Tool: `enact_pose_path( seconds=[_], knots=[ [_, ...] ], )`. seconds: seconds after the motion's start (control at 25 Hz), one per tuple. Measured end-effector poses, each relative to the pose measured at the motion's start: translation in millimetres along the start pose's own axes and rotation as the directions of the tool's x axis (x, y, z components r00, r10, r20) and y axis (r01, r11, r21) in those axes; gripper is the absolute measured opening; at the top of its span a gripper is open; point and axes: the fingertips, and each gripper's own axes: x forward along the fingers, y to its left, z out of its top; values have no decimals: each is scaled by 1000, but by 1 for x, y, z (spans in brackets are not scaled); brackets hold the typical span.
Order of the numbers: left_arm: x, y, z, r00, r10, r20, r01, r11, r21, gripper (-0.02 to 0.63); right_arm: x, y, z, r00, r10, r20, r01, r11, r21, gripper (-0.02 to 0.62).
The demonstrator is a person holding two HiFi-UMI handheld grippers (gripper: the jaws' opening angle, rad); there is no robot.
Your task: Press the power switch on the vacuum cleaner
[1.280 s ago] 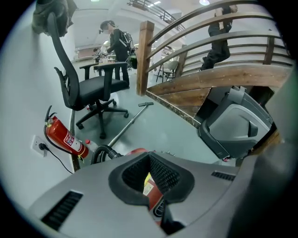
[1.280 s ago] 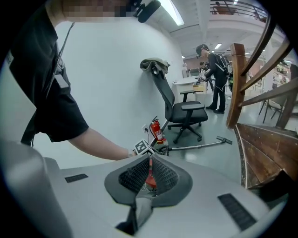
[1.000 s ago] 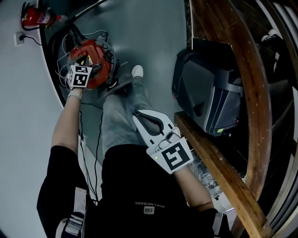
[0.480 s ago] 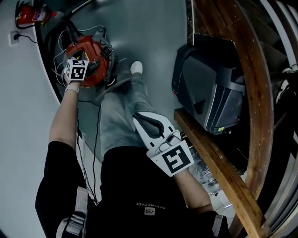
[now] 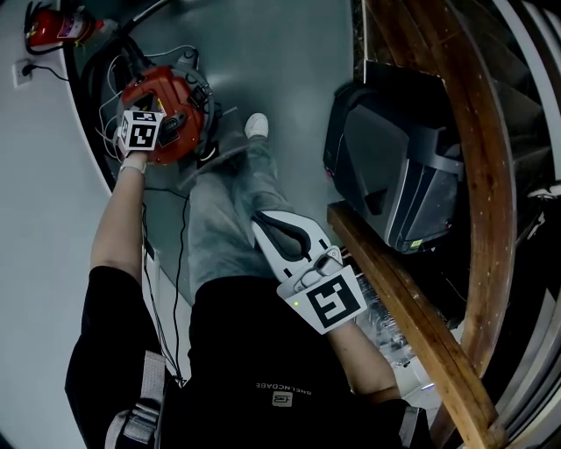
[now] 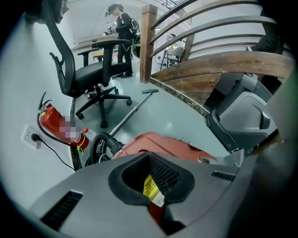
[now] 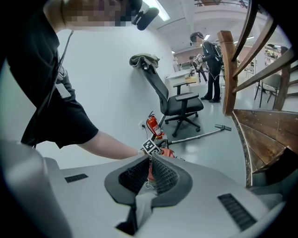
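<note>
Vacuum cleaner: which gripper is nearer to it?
Left. The left gripper is right over the top of the red vacuum cleaner, jaws shut. The right gripper hangs by the person's leg, jaws shut, well apart from the vacuum.

The vacuum cleaner (image 5: 180, 101) is sitting on the floor (image 5: 280, 61). The fire extinguisher (image 5: 48, 26) is standing left of it, against the wall (image 5: 44, 219).

Head camera above the person, looking steeply down, well off the round red vacuum cleaner (image 5: 178, 103), camera on the left gripper (image 6: 149, 157) close over that cleaner, facing the black mesh office chair (image 6: 91, 74), camera on the right gripper (image 7: 150, 157) farther back, sharing cleaner, chair and red fire extinguisher (image 7: 153, 125).
</note>
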Motion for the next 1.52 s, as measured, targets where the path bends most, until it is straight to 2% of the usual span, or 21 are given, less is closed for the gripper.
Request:
enact_pose_path(
  seconds=[0.44,0.6,0.76,0.96,1.12,1.28,1.52],
  knots=[
    [5,-1,1,1000,2,-18,-1,1000,11,14,-1,-7,-3,1000,-7,-10,7,1000,10,38],
    [0,-7,1,998,-34,-48,34,999,-16,14,-5,-7,1,1000,-5,-13,5,1000,-2,38],
    [-14,-20,10,999,-49,-24,48,999,-12,14,-12,-8,4,1000,-9,-14,9,1000,-18,38],
    [-42,-35,26,999,-39,17,38,999,12,14,-24,-8,15,1000,-18,-6,18,999,-34,38],
    [-72,-42,34,999,-36,34,35,999,25,14,-37,-5,6,997,-17,-70,13,998,-58,38],
    [-108,-48,44,996,-41,77,40,999,16,14,-45,3,13,998,-4,-61,0,998,-63,38],
    [-172,-65,63,990,-41,132,34,998,60,14,-56,11,23,999,16,-45,-19,997,-71,38]
  ],
)
